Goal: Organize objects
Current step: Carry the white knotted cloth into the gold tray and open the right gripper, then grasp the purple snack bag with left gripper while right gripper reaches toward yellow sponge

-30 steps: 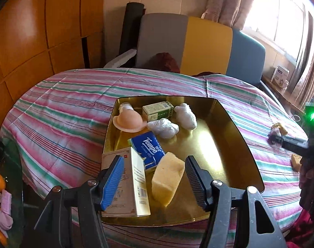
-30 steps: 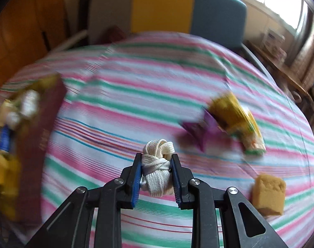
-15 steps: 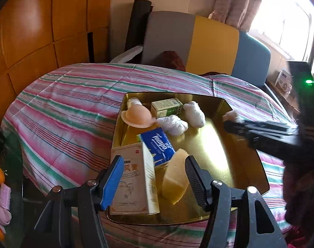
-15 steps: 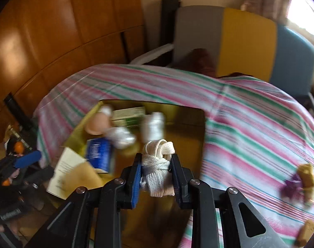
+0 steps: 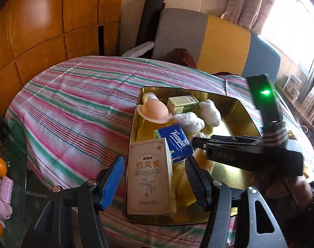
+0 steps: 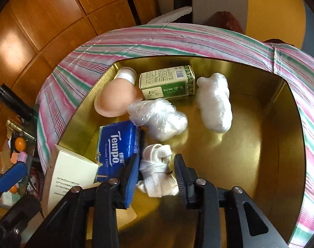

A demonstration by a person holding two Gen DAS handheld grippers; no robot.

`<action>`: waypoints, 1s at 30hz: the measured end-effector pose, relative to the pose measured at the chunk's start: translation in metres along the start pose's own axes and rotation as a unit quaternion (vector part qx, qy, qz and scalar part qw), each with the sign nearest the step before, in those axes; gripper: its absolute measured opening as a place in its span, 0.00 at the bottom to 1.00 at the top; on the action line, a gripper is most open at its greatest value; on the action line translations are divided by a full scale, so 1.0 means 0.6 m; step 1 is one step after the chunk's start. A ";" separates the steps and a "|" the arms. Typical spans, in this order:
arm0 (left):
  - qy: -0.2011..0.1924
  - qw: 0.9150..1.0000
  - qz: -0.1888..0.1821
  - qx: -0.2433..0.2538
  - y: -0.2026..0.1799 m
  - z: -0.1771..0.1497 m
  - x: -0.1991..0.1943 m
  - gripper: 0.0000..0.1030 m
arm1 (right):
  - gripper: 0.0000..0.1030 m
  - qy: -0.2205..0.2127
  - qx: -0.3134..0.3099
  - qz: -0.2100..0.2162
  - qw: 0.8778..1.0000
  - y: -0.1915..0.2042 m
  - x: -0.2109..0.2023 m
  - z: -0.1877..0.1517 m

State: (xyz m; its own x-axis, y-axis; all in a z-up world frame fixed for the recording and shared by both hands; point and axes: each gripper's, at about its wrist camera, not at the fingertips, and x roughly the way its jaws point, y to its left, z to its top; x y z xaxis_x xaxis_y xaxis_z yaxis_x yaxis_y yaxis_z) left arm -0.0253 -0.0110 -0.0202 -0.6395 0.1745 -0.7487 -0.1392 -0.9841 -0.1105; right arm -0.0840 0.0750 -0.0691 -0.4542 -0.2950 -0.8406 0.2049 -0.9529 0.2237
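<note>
Here we have the right gripper [image 6: 157, 172] low inside the gold tray [image 6: 260, 144], its jaws spread with the white cord bundle [image 6: 157, 175] lying loose between them, just beside the blue tissue pack [image 6: 117, 142]. The bundle looks soft and light; we would pinch it across its wrapped middle. Our left gripper [image 5: 155, 178] hangs spread and empty near the tray's front edge.

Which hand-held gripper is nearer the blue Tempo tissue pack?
Right. The right hand-held gripper is right beside the Tempo pack; the left hand-held gripper hangs back at the tray's near edge.
</note>
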 end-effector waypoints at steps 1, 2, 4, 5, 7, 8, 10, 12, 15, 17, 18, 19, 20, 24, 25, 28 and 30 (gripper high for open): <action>0.000 1.000 0.000 -0.001 0.000 0.000 0.000 0.60 | 0.43 -0.003 0.002 0.002 1.000 -0.004 -0.008 -0.001; 0.000 1.000 0.000 0.000 0.000 -0.001 -0.001 0.60 | 0.48 -0.008 0.005 0.005 1.000 -0.006 -0.016 -0.001; -0.001 1.000 0.000 0.001 -0.002 -0.001 -0.003 0.60 | 0.50 -0.025 0.008 0.005 1.000 -0.011 -0.036 -0.003; -0.002 1.000 -0.001 0.002 -0.003 -0.001 -0.004 0.60 | 0.52 -0.029 0.009 0.006 1.000 -0.012 -0.042 -0.003; -0.004 1.000 -0.002 0.006 -0.008 -0.002 -0.007 0.60 | 0.54 -0.039 0.013 0.006 0.999 -0.019 -0.060 -0.007; -0.004 1.000 -0.003 0.007 -0.010 -0.002 -0.008 0.60 | 0.55 -0.045 0.014 0.004 0.999 -0.022 -0.070 -0.010; -0.005 1.000 -0.005 0.011 -0.014 -0.002 -0.010 0.60 | 0.57 -0.054 0.019 0.001 0.998 -0.029 -0.087 -0.015; -0.007 1.000 -0.006 0.014 -0.019 -0.001 -0.015 0.60 | 0.60 -0.061 0.022 -0.003 0.998 -0.038 -0.104 -0.019; -0.009 1.000 -0.009 0.021 -0.029 -0.001 -0.020 0.60 | 0.60 -0.072 0.025 -0.012 0.997 -0.055 -0.129 -0.033; -0.010 0.999 -0.011 0.028 -0.038 0.000 -0.023 0.60 | 0.61 -0.076 0.029 -0.018 0.996 -0.067 -0.143 -0.044; -0.010 0.999 -0.012 0.032 -0.042 0.001 -0.023 0.60 | 0.61 -0.079 0.033 -0.022 0.996 -0.075 -0.152 -0.050; -0.010 0.999 -0.013 0.035 -0.047 0.001 -0.024 0.60 | 0.62 -0.081 0.036 -0.025 0.996 -0.084 -0.159 -0.056; -0.011 0.999 -0.015 0.039 -0.053 0.001 -0.025 0.60 | 0.62 -0.083 0.039 -0.028 0.995 -0.094 -0.168 -0.063; -0.012 0.998 -0.023 0.055 -0.076 0.002 -0.028 0.60 | 0.64 -0.093 0.063 -0.043 0.993 -0.139 -0.201 -0.088; -0.011 0.998 -0.025 0.059 -0.082 0.002 -0.028 0.60 | 0.64 -0.095 0.068 -0.047 0.992 -0.148 -0.208 -0.091; -0.010 0.997 -0.031 0.073 -0.101 0.001 -0.029 0.60 | 0.66 -0.103 0.083 -0.061 0.989 -0.182 -0.230 -0.108; -0.010 0.996 -0.035 0.081 -0.114 0.002 -0.030 0.60 | 0.67 -0.105 0.093 -0.071 0.988 -0.203 -0.244 -0.120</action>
State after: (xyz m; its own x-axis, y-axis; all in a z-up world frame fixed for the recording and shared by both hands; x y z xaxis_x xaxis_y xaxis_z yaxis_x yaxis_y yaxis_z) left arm -0.0051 0.0531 0.0013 -0.6384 0.2439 -0.7301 -0.3031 -0.9515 -0.0528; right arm 0.0197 0.2391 -0.0088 -0.6409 -0.1466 -0.7535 -0.0272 -0.9766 0.2131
